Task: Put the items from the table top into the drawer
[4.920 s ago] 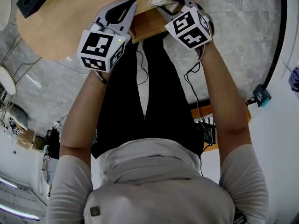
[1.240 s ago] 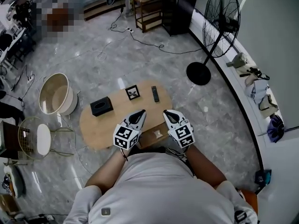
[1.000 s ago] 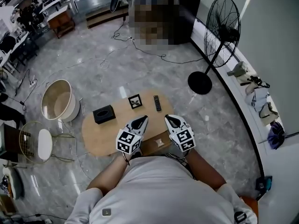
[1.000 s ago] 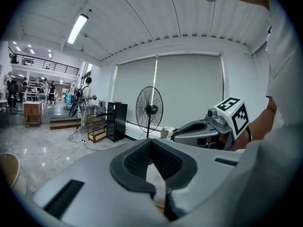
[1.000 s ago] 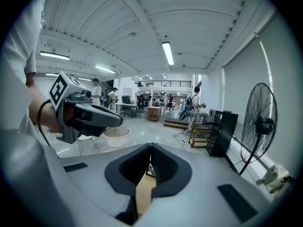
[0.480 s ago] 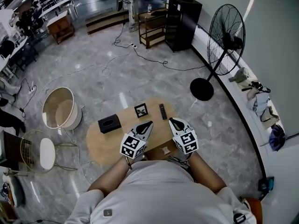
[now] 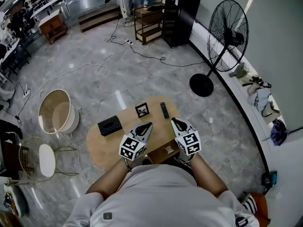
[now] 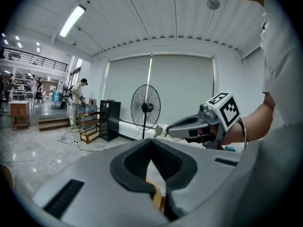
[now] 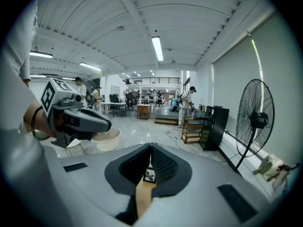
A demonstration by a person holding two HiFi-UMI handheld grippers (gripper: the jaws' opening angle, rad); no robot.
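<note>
Remote (image 7: pixel 164 110), frame (image 7: pixel 141 110) and black box (image 7: pixel 110 126) on desk (image 7: pixel 102 148), both tools closed, nothing held
Remote lies just ahead of right tool (image 7: pixel 174 121), long axis pointing away from person, so right hand nearer; frame ahead between the tools, box off left of left tool (image 7: pixel 148 125); open drawer (image 7: pixel 161 155) at near desk edge between wrists; far desk edge close behind remote and frame, room to approach from near side

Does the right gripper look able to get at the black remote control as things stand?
Probably yes: the black remote control lies on the oval wooden table just beyond the right gripper, with bare tabletop between; its shut fingers would need opening first.
</note>
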